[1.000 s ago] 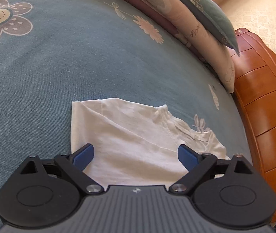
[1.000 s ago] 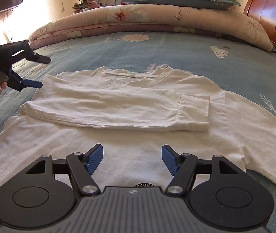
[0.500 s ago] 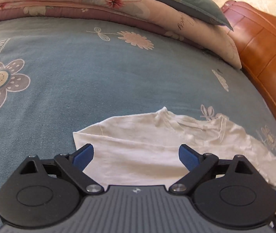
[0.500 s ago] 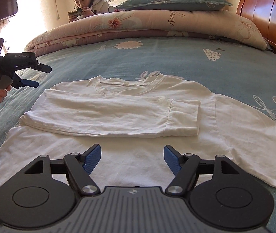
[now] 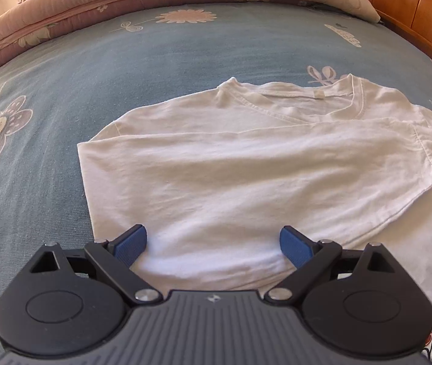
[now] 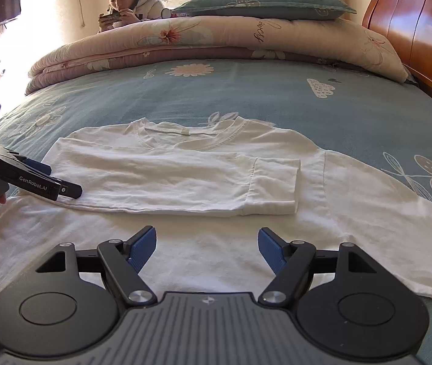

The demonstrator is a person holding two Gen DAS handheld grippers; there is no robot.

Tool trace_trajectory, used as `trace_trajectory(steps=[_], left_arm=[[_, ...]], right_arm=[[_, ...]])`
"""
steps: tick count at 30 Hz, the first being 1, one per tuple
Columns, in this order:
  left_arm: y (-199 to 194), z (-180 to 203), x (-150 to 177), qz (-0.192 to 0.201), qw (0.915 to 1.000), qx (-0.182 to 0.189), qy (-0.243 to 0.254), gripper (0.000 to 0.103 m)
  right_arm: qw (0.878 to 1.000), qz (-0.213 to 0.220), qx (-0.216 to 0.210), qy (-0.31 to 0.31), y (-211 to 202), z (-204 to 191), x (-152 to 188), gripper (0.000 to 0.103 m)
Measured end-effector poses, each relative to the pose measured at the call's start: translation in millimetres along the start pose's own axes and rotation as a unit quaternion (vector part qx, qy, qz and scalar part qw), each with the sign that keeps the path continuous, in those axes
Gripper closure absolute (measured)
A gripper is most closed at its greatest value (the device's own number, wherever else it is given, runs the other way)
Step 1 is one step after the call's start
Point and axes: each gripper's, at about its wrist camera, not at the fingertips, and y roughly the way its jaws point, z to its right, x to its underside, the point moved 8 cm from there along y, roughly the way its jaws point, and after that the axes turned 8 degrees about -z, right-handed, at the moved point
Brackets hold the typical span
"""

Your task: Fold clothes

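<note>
White shirt (image 6: 185, 243) spread flat on bed (image 6: 246, 97), one sleeve (image 6: 170, 182) folded across chest. Left gripper (image 5: 213, 243) at 9 o'clock edge, fingers apart, empty; right gripper (image 6: 207, 248) opening, nothing between, probably readying next fold.

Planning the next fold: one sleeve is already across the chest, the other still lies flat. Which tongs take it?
Right, probably. The unfolded sleeve spreads out just beside the right tongs, whose jaws are opening with nothing between them. The left tongs sit open over the folded sleeve at the shirt's opposite edge.
</note>
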Motion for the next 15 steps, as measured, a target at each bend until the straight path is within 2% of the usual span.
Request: trace_trajectory(steps=[3,6,9,12,15], left_arm=[[-6,4,11,-0.015,0.9998,-0.013,0.008,0.007],[-15,12,7,-0.047,0.9984,-0.019,0.026,0.007],[-24,28,-14,-0.025,0.9993,0.004,0.026,0.007],[-12,50,-48,-0.019,0.9993,0.031,0.002,0.007],[20,54,-65,-0.048,0.9975,0.023,-0.047,0.007]], right_arm=[[1.000,0.003,-0.001,0.001,-3,0,-1,0.023],[1.000,0.003,-0.005,0.004,-5,0,-2,0.022],[1.000,0.000,-0.003,0.002,-5,-1,0,0.021],[1.000,-0.006,-0.001,0.001,-3,-2,1,0.021],[1.000,-0.011,0.000,-0.001,0,-3,3,0.021]])
